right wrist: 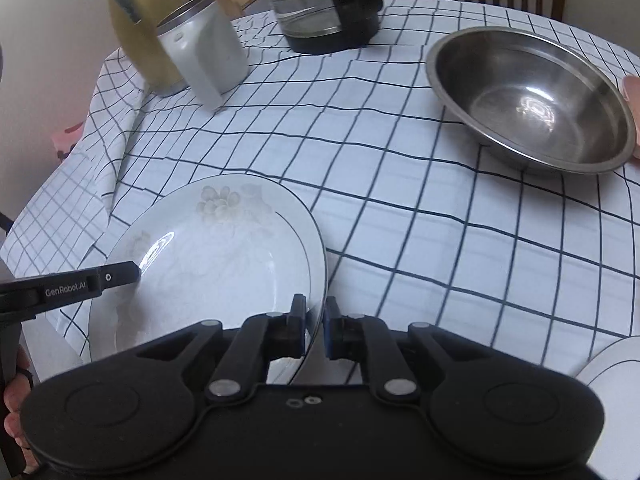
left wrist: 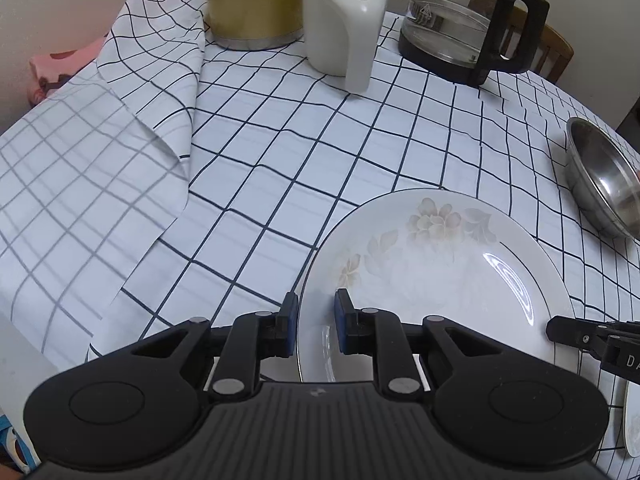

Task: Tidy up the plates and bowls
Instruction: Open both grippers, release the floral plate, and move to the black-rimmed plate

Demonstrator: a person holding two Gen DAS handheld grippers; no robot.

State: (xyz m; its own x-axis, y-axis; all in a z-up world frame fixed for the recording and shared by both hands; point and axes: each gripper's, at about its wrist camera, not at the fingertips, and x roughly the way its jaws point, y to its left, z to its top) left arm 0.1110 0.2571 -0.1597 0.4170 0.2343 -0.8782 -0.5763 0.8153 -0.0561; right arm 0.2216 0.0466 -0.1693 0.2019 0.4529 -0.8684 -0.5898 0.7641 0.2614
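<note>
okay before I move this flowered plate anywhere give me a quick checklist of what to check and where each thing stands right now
1. Left gripper straddles the rim of the flowered plate: ok, though a gap shows beside the rim, so firm contact: cannot tell.
2. Right gripper straddles the opposite rim: ok; fingers close around it, firm clamp: cannot tell.
3. Plate free of the checked tablecloth: cannot tell; it looks tilted.
4. Steel bowl empty and upright: ok.
5. Tablecloth between plate and bowl free of objects: ok.
6. Second white plate near the right gripper: only its edge shows, clearance cannot tell.
</note>
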